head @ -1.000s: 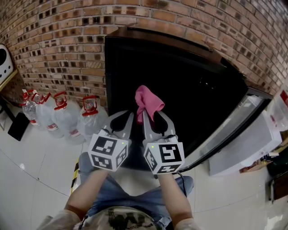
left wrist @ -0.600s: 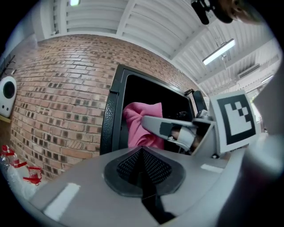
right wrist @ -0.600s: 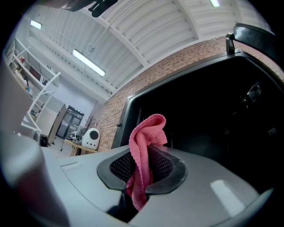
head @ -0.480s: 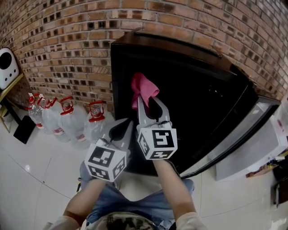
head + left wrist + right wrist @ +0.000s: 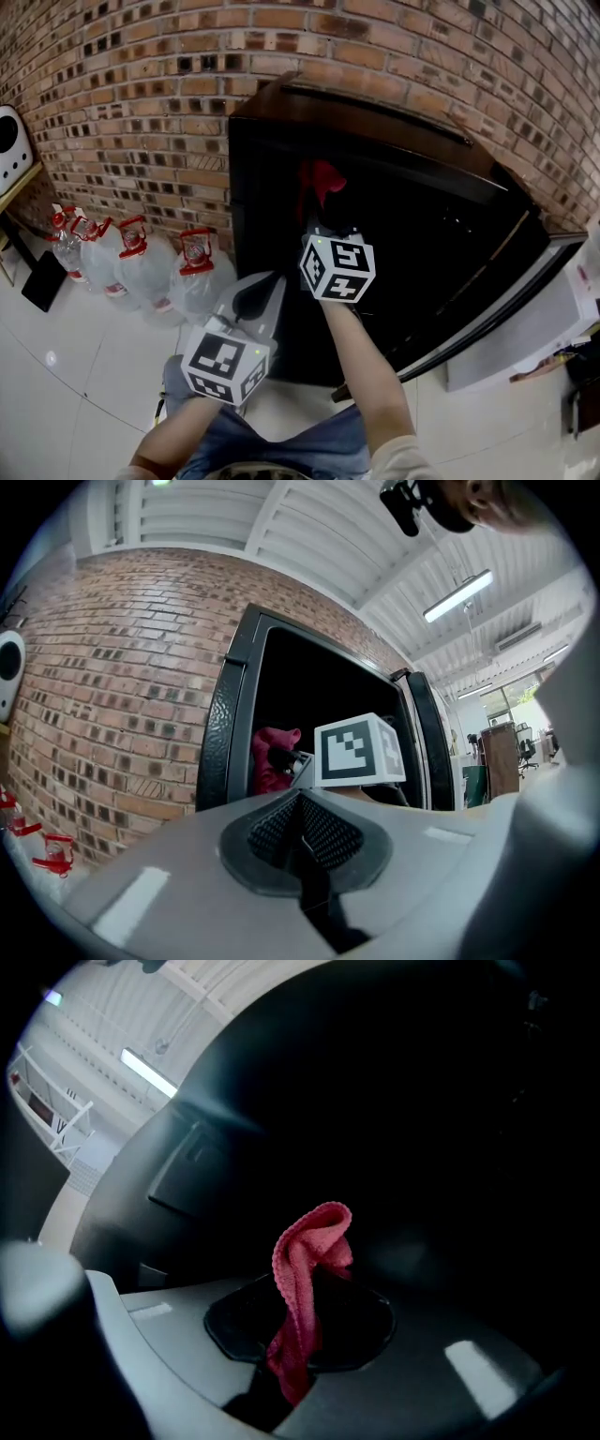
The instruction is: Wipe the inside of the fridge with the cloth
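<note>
Cloth [image 5: 305,1260] pinched by right gripper [image 5: 319,214] fingers, plain only in its view; left gripper [image 5: 302,829] fingers together.

Closed left gripper [image 5: 300,808] before open fridge [image 5: 217,726]

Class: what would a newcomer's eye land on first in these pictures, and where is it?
The pink cloth, pinched in the right gripper, stands out against the black inside of the open fridge. Red-capped water bottles line the brick wall left of it. The left gripper sits lower, shut and empty.
</note>
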`<state>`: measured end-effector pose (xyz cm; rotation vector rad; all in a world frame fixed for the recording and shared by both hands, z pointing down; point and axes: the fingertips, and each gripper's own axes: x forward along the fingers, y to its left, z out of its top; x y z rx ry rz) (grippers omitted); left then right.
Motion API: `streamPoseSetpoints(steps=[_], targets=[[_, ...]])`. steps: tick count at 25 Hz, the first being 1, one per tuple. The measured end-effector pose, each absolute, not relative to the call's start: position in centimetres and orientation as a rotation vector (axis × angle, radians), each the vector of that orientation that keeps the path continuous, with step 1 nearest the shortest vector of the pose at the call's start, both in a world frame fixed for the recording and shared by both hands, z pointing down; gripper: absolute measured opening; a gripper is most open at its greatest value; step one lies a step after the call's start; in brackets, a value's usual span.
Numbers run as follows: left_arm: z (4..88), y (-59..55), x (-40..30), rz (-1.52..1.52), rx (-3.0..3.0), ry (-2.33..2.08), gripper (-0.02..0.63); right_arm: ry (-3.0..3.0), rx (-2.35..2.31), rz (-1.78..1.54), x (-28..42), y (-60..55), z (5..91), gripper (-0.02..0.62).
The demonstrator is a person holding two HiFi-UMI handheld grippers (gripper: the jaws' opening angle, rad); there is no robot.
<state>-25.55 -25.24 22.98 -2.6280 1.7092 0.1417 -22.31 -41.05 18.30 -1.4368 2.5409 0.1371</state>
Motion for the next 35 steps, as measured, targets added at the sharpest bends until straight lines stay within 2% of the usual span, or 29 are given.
streamPoseSetpoints(steps=[15,24,35], targets=[[22.9,-26.2,-26.2,0.14,-2.633,1.702,-0.011,2.587,-1.637,0.239,-23.1,-49.7,19.6,0.071],[22.1,-26.8,-25.5,0.182,-2.634,1.679,-0.011,2.484,-1.884,0.269,-15.4,-51.2,20.5,0.071],[22.5,-26.5,-23.5,0.192,-2.674,1.638,-0.011,2.276,-2.077,0.106,-6.3,-51.4,20.9,0.069]])
